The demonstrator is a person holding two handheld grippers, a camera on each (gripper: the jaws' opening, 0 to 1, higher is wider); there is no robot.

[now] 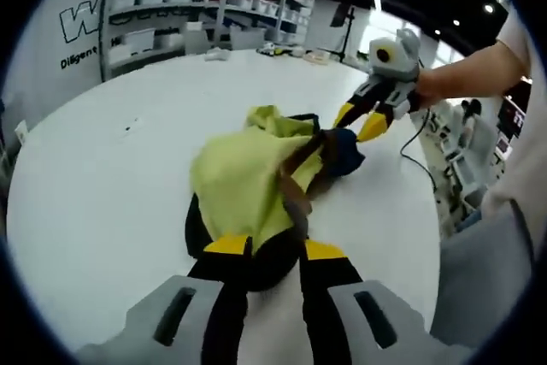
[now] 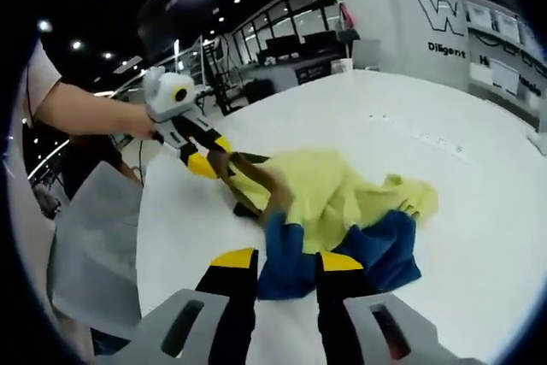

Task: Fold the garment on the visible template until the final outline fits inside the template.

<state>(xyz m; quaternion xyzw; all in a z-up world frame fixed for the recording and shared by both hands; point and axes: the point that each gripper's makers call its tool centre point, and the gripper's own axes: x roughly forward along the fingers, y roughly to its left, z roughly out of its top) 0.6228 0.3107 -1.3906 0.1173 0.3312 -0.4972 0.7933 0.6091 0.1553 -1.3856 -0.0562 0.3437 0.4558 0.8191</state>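
Both grippers, left gripper (image 1: 275, 250) and right gripper (image 2: 286, 260), have jaws clamped on the bunched garment (image 1: 248, 177), which may slip into a tangle on the table (image 1: 102, 177).

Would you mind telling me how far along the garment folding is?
Early. No fold is done: the garment lies bunched on the white table. In hand: the left gripper and the right gripper each clamp an edge. Left: flattening and folding; I can't pick out a template.
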